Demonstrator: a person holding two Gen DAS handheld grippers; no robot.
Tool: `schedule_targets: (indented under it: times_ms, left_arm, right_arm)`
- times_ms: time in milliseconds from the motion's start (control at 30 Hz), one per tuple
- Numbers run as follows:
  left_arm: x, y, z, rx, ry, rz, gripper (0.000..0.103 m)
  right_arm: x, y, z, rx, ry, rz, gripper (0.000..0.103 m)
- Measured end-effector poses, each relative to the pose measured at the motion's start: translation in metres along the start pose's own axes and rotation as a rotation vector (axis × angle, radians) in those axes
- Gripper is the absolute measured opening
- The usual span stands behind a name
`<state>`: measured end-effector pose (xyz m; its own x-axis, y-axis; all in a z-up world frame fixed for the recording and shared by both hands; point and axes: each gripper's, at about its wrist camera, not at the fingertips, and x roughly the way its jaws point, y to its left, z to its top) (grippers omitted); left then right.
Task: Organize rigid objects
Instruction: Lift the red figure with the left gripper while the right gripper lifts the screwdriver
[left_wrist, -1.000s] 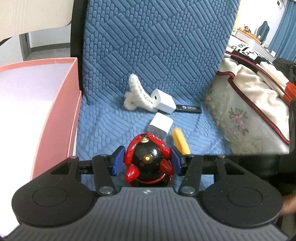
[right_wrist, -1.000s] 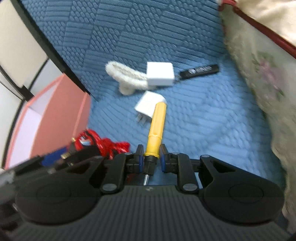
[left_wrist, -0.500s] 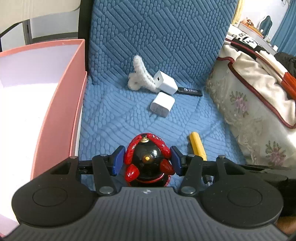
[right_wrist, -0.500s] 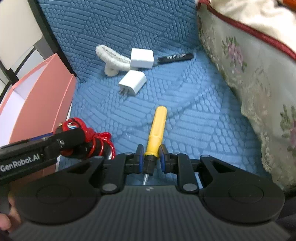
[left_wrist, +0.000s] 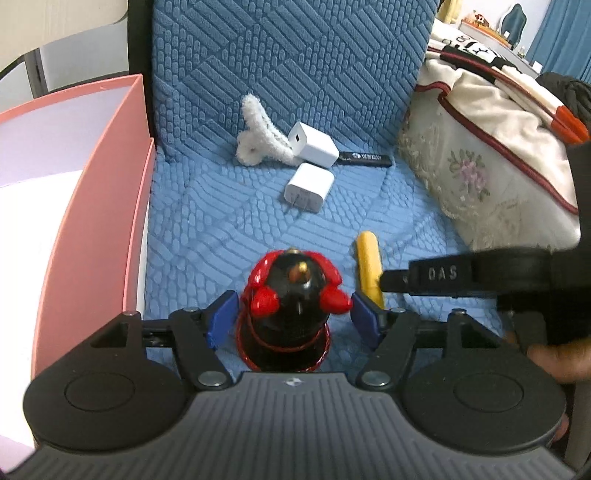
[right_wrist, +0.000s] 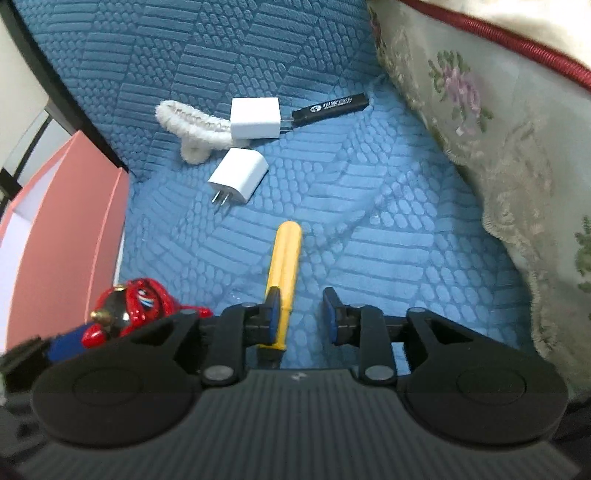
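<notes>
Jaws on both of your grippers have just been opening, and each has a thing sitting loose between its pads. Your left gripper (left_wrist: 290, 319) stands apart around the red-and-black figurine (left_wrist: 291, 295) — a gap shows on either side of it — and the figurine stands upright on the blue quilted cushion (left_wrist: 221, 229), near the pink box (left_wrist: 110, 206) at your left. Your right gripper (right_wrist: 301, 314) is parted too; the yellow screwdriver (right_wrist: 282, 273) lies on the cushion against the left pad, clear of the right one.

What the next move likely turns on is the screwdriver's line: its long axis runs straight away from your right gripper, handle end far, metal tip hidden under the gripper body. Your right hand is the nearer one to it, your left to the figurine and the box.

The figurine is glossy, rounded and hard, with raised red cord — probably slippery on the curves. The screwdriver handle is smooth plastic, a plain cylinder. Farther off lie two white chargers (right_wrist: 255, 118), blocky and matt, a black stick (right_wrist: 330, 107) and a fuzzy white clip (right_wrist: 192, 122). A flowered bedspread (right_wrist: 498, 147) borders the cushion at your right.
</notes>
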<state>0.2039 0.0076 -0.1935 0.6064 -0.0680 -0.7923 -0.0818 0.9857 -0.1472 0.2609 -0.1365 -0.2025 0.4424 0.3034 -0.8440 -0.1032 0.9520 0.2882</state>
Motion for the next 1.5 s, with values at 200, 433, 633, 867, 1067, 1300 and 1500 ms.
schedule_targets:
  times_ms: [200, 433, 633, 867, 1067, 1300, 1500]
  left_arm:
    - [0.006, 0.002, -0.005, -0.005, 0.015, -0.016, 0.072]
    - [0.010, 0.002, -0.008, -0.005, 0.007, -0.013, 0.072]
    - [0.016, 0.004, -0.009, -0.029, 0.005, -0.018, 0.072]
    - [0.019, 0.008, -0.009, -0.058, -0.007, -0.023, 0.071]
    - [0.025, 0.011, -0.012, -0.069, -0.007, -0.021, 0.070]
    - [0.031, 0.014, -0.016, -0.110, -0.035, -0.028, 0.067]
    - [0.027, 0.017, -0.013, -0.135, -0.044, -0.026, 0.063]
  right_arm:
    - [0.008, 0.015, -0.001, -0.099, 0.001, 0.024, 0.035]
    - [0.011, 0.020, -0.002, -0.127, 0.024, 0.060, 0.021]
    - [0.001, 0.016, -0.002, -0.149, -0.028, -0.012, 0.020]
    - [0.008, 0.010, -0.002, -0.144, -0.026, -0.048, 0.023]
    - [0.013, 0.017, -0.007, -0.179, -0.008, -0.061, 0.025]
    - [0.010, 0.010, -0.004, -0.122, -0.011, -0.060, 0.022]
    - [0.001, 0.011, -0.004, -0.125, -0.027, -0.040, 0.022]
